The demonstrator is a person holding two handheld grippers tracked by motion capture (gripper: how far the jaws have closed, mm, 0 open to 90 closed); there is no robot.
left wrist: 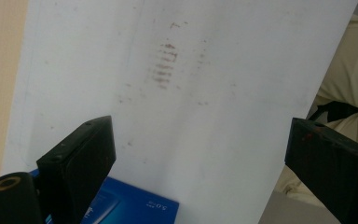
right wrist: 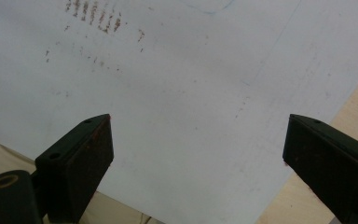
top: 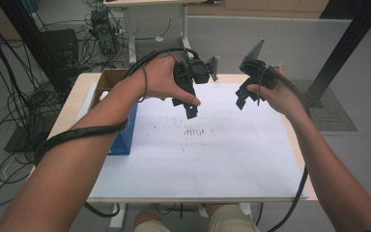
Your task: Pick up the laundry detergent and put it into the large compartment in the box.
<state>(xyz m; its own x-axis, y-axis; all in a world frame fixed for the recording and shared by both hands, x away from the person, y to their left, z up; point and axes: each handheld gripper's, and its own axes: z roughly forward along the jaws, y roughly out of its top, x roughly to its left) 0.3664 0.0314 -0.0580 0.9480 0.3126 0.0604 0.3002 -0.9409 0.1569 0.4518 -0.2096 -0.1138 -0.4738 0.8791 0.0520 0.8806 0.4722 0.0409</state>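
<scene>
My left gripper [top: 187,107] hangs above the far middle of a white sheet [top: 212,145] that covers the table. Its black jaws stand wide apart with nothing between them, as the left gripper view [left wrist: 200,158] shows. My right gripper [top: 244,99] is held above the far right part of the sheet. It is open too, and in the right gripper view [right wrist: 198,154] only bare sheet lies between its jaws. Reddish-brown smudge marks [top: 195,131] stain the sheet's middle.
A blue box [top: 124,137] lies at the sheet's left edge, with an open cardboard box [top: 107,83] behind it on the wooden table [top: 67,111]. Cables and equipment crowd the floor at the far left. A black frame post [top: 343,48] rises at the right.
</scene>
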